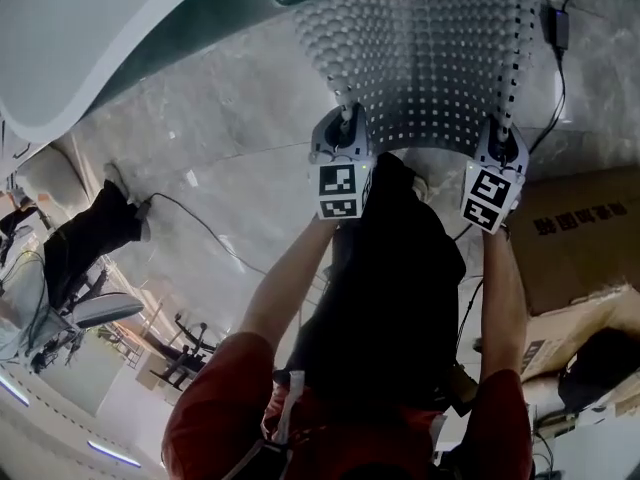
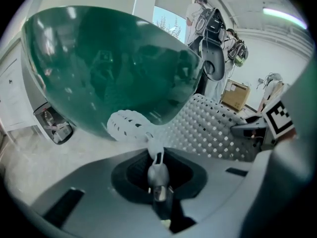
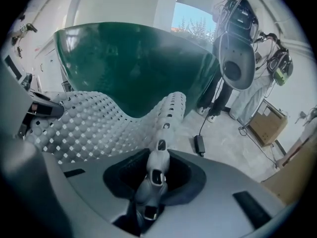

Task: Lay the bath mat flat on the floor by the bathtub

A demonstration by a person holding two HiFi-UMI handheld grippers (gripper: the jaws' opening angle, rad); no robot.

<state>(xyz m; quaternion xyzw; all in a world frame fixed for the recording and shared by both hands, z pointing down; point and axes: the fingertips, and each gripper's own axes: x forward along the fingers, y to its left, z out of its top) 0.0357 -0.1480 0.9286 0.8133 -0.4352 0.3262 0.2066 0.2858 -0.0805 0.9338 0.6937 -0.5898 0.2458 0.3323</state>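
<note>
Bath mat [image 1: 430,68] held at its near corners.
Left gripper [image 1: 345,118] and right gripper [image 1: 503,128] each pinch one corner; far edge apparently meets bathtub [image 1: 110,28].

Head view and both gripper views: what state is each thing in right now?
bath mat: held by its two near corners, sagging between them, not yet flat.
left hand-held gripper: shut on one corner of the bath mat.
right hand-held gripper: shut on the other corner.
</note>
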